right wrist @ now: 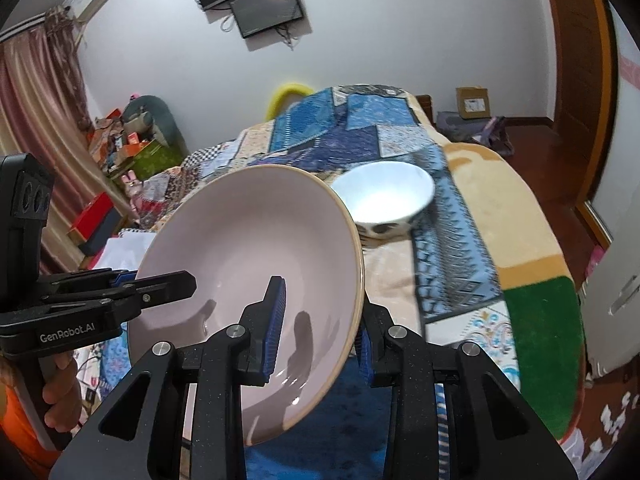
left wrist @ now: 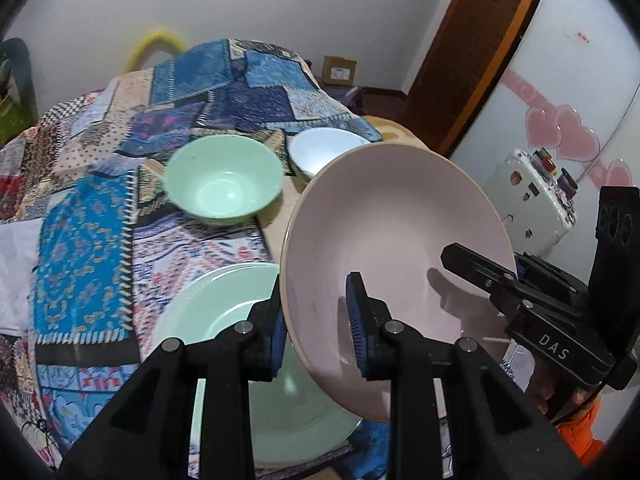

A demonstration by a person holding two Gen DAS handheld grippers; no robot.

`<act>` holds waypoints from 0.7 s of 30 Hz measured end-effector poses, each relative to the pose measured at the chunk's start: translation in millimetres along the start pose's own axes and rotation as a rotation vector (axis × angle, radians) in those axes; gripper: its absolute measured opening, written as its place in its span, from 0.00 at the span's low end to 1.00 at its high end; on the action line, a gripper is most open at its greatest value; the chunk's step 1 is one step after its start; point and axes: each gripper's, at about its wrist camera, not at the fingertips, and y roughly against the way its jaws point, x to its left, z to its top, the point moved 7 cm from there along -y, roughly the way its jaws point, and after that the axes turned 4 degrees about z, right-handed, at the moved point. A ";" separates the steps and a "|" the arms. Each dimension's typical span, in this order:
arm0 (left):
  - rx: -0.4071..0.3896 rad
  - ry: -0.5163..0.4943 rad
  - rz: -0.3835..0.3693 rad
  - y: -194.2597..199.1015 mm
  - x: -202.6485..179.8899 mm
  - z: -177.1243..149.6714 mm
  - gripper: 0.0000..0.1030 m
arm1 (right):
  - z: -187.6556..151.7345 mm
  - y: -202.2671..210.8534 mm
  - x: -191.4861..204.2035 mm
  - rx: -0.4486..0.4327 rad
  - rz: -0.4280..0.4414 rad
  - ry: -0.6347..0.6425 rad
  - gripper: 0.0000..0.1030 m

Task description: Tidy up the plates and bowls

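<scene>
A large pink bowl point(left wrist: 392, 248) is held tilted in the air between both grippers. My left gripper point(left wrist: 316, 328) straddles its left rim, one pad inside and one outside. My right gripper point(right wrist: 320, 320) straddles its right rim the same way; the bowl also shows in the right wrist view point(right wrist: 248, 248). A green plate point(left wrist: 224, 320) lies on the table under the bowl. A green bowl point(left wrist: 224, 184) and a white bowl point(left wrist: 320, 152) stand farther back; the white bowl shows in the right wrist view point(right wrist: 384, 196).
The table point(left wrist: 80, 216) carries a patchwork cloth and drops off at its right edge. A white appliance point(left wrist: 532, 200) stands to the right. A cardboard box point(right wrist: 472, 102) sits on the floor behind, clutter point(right wrist: 132, 144) at the left wall.
</scene>
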 end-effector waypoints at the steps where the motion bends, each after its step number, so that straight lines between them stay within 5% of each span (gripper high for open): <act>1: -0.006 0.004 0.004 4.0 4.5 -0.5 0.27 | 0.6 -1.5 5.0 -0.001 0.005 0.006 0.28; 21: -0.077 0.173 0.122 71.8 119.4 -39.7 0.27 | -8.1 -48.0 114.1 0.062 0.123 0.135 0.28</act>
